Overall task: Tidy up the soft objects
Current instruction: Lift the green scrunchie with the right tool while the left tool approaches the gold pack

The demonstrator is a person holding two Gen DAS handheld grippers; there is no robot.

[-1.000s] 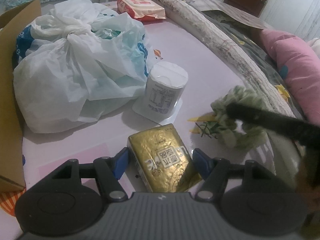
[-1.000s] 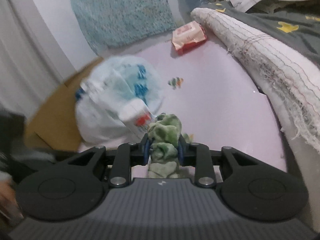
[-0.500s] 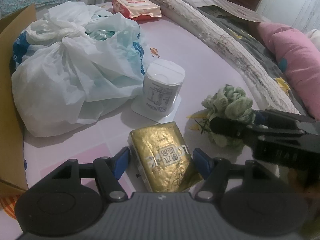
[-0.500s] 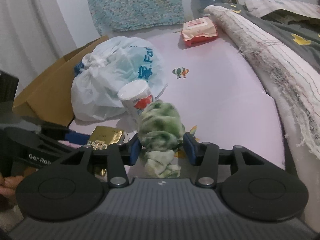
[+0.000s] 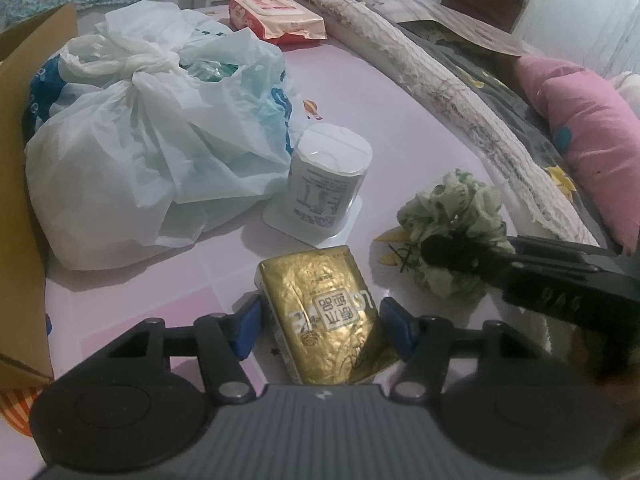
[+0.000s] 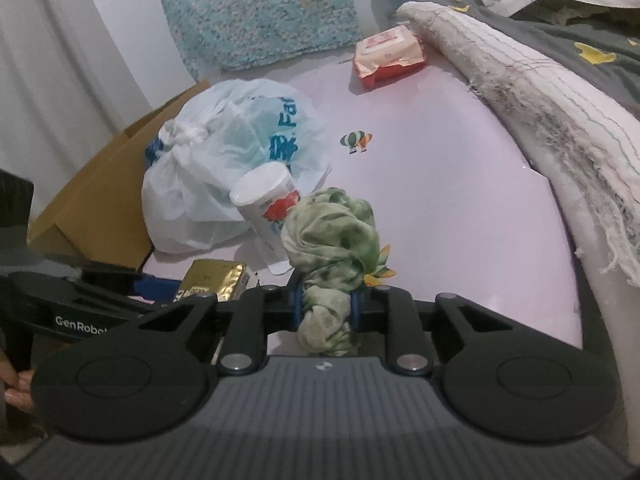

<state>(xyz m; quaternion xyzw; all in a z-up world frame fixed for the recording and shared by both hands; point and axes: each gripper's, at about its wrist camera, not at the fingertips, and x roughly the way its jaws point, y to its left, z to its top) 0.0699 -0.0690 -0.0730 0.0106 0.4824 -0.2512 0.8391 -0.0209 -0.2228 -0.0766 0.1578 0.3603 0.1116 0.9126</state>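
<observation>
A crumpled green-and-white cloth bulges up from between the blue pads of my right gripper, which is shut tight on its lower part. The left wrist view shows the same cloth resting on the pink sheet, with the right gripper reaching in from the right. A gold foil pack lies between the pads of my left gripper. Its jaws are closing and both pads touch the pack's sides. The right wrist view has this gold pack at lower left.
A knotted white plastic bag and a white tub sit behind the pack. A cardboard box stands left, a red wipes pack far back. A rolled quilt and pink pillow lie right.
The right jaws spread around the cloth half a second ago and have pinched in on it again. The left pads have drawn inward against the gold pack.
</observation>
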